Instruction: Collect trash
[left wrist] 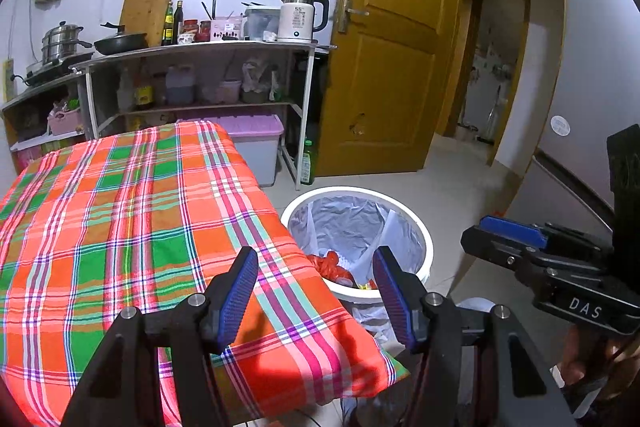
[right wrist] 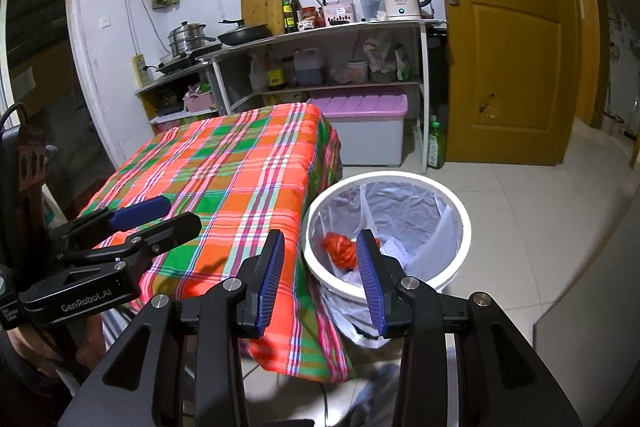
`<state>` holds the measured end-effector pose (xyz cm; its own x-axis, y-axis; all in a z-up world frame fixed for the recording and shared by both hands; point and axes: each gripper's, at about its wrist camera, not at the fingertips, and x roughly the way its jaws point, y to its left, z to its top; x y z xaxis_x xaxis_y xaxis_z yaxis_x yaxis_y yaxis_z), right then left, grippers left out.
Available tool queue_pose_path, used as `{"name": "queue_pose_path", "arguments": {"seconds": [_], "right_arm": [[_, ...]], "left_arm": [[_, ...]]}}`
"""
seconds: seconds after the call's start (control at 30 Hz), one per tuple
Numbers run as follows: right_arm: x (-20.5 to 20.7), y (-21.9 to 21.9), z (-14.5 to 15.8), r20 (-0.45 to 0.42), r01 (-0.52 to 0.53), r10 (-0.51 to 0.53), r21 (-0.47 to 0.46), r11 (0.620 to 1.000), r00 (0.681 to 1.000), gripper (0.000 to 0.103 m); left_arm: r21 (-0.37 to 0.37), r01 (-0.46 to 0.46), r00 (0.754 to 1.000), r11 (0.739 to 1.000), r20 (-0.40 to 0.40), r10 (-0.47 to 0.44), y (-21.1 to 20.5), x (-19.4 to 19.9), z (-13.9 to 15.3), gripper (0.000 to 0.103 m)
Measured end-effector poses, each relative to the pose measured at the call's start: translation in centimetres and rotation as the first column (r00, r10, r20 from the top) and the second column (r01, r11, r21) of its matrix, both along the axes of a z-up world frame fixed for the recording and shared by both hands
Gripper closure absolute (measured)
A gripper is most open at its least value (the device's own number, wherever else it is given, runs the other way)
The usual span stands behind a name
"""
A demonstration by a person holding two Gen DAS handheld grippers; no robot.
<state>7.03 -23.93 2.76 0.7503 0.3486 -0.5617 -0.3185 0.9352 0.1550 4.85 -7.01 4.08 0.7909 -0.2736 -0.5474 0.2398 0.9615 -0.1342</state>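
A white round trash bin with a clear liner stands on the floor beside the table. Inside lie a crumpled red bag and some white paper. My left gripper is open and empty, over the table's right edge near the bin. My right gripper is open and empty, above the gap between table and bin. Each gripper shows in the other's view, the right one and the left one. The table has an orange, green and pink plaid cloth with nothing on it.
Metal shelves at the back hold pots, bottles, a kettle and a cutting board. A lilac-lidded storage box and a green bottle stand on the floor. A wooden door stands open at right. Tiled floor surrounds the bin.
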Motion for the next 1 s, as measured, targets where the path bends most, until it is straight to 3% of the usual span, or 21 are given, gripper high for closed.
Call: {"name": "queue_pose_path", "arguments": {"seconds": [1.0], "right_arm": [[0.09,0.1,-0.36,-0.009,-0.001,0.001,-0.002,1.0,1.0,0.064]], "left_arm": [[0.008,-0.001,1.0,1.0,-0.015,0.001,0.43,0.35,-0.47,0.044]]}}
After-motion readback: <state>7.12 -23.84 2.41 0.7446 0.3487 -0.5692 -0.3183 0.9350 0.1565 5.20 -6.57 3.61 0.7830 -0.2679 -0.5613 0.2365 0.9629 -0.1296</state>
